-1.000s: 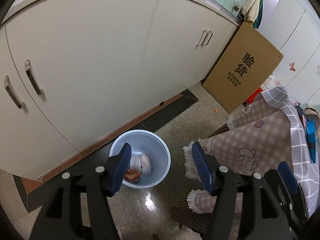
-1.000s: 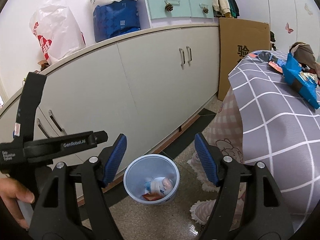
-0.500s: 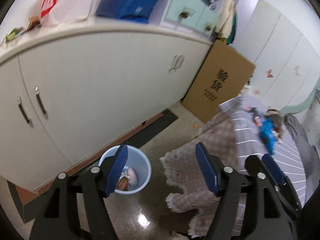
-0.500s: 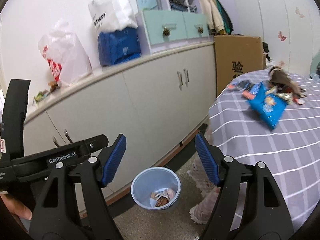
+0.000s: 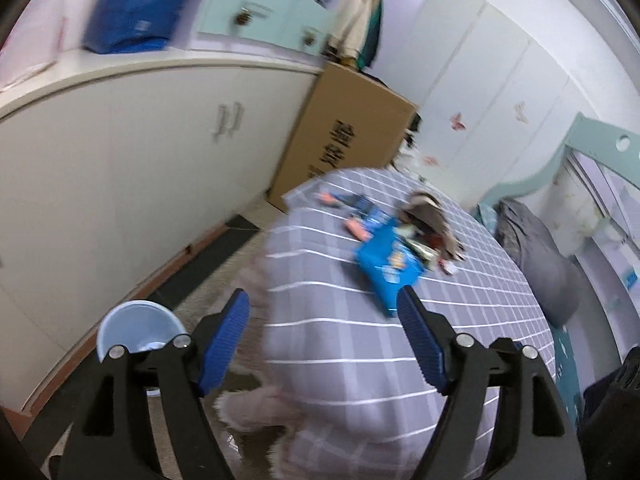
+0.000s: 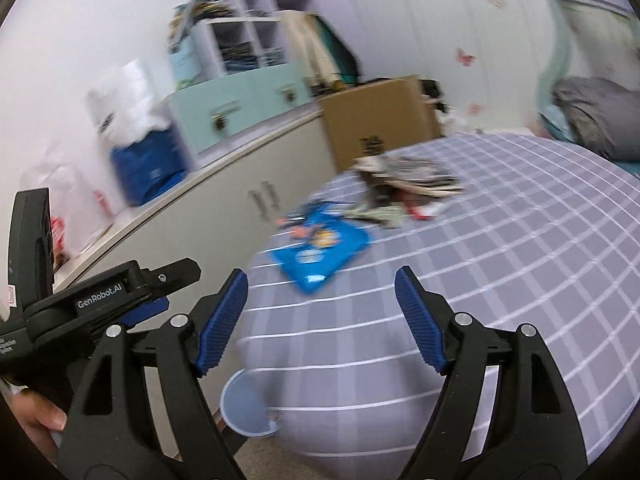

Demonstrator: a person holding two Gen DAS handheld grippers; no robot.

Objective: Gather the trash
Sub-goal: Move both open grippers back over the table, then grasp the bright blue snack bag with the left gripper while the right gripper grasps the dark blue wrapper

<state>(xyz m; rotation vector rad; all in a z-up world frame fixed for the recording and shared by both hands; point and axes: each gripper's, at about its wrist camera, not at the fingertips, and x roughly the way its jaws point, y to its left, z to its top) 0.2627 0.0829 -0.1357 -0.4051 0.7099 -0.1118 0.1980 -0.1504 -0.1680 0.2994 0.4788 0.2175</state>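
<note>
1. A long white cabinet is seen along the left wall, with a blue bag on top and a cardboard box leaned at its far end.
2. A table under a grey checked cloth is spread across the middle and right.
3. A pale blue bin is set on the floor near the cabinet, left of the table; little of its inside is shown.
4. The trash is piled on the far part of the cloth: a blue packet nearest, crumpled wrappers just beyond it.
5. The left gripper is held above the near table edge, fingers spread and opening, nothing between them.
6. The right gripper is likewise opening wide and empty, well short of the packet.
</note>
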